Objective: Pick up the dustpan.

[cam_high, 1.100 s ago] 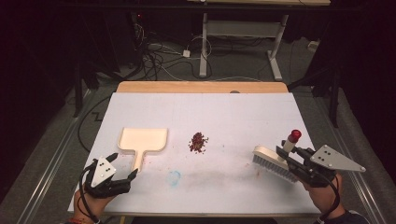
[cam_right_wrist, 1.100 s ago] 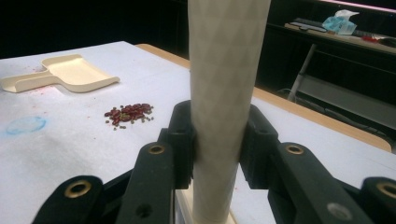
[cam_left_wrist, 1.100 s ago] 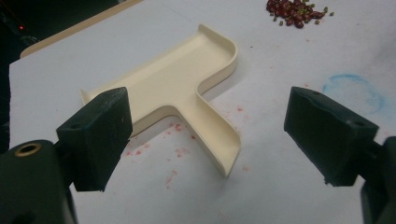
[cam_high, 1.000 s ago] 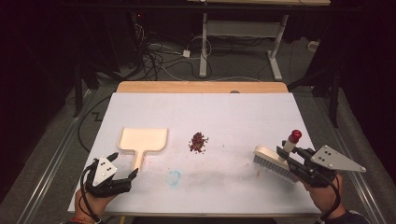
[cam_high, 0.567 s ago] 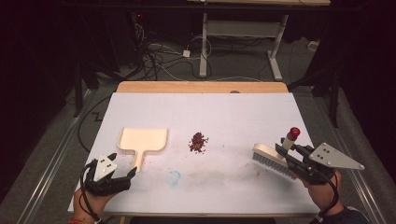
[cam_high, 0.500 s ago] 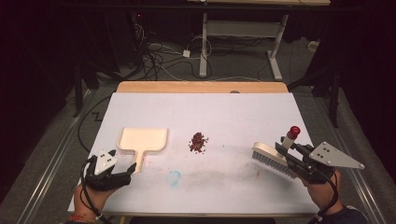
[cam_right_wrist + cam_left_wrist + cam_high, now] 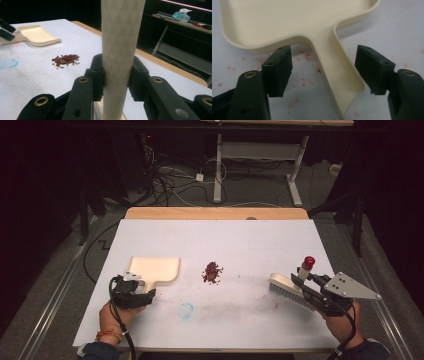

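On the white table (image 7: 250, 245), a cream dustpan (image 7: 154, 269) is laid at the left, its handle lying between the spread jaws of the left gripper (image 7: 323, 71), untouched. A small pile of red beans (image 7: 212, 271) is seen mid-table. The brush (image 7: 287, 287) handle is clamped by the right gripper (image 7: 116, 75).

Dustpan (image 7: 152, 269) lies left on the table (image 7: 250, 245) — beans (image 7: 212, 271) mid-table — brush (image 7: 286, 287) right.

black jaws, brass rivets, red wristband (image 7: 105, 335)
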Available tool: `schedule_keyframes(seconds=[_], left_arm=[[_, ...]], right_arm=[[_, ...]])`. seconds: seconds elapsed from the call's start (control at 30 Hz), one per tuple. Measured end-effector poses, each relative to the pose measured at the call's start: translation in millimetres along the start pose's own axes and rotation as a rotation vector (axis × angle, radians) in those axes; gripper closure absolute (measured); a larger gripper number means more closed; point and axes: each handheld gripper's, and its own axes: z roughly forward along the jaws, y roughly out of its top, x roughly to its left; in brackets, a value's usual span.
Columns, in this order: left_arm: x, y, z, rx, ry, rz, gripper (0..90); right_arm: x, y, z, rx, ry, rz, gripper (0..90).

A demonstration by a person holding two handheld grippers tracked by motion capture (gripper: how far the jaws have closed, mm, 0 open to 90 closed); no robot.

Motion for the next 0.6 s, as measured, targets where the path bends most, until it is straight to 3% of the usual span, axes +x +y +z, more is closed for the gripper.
schedule_keyframes(seconds=[0.27, 0.37, 0.6], left_arm=[[-0.6, 4.0, 6.4, -0.032, 0.001, 0.015, 48.2], [2.4, 5.7, 7.8, -0.042, -0.017, 0.034, 62.7], [7.2, 9.3, 6.4, -0.029, -0.044, 0.074, 63.6]], right_arm=[[2.4, 0.1, 2.6, 0.003, 0.03, 0.012, 69.8], [2.5, 0.4, 2.4, -0.002, 0.055, 0.032, 69.8], [3.2, 1.7, 1.4, -0.008, 0.072, 0.046, 69.8]])
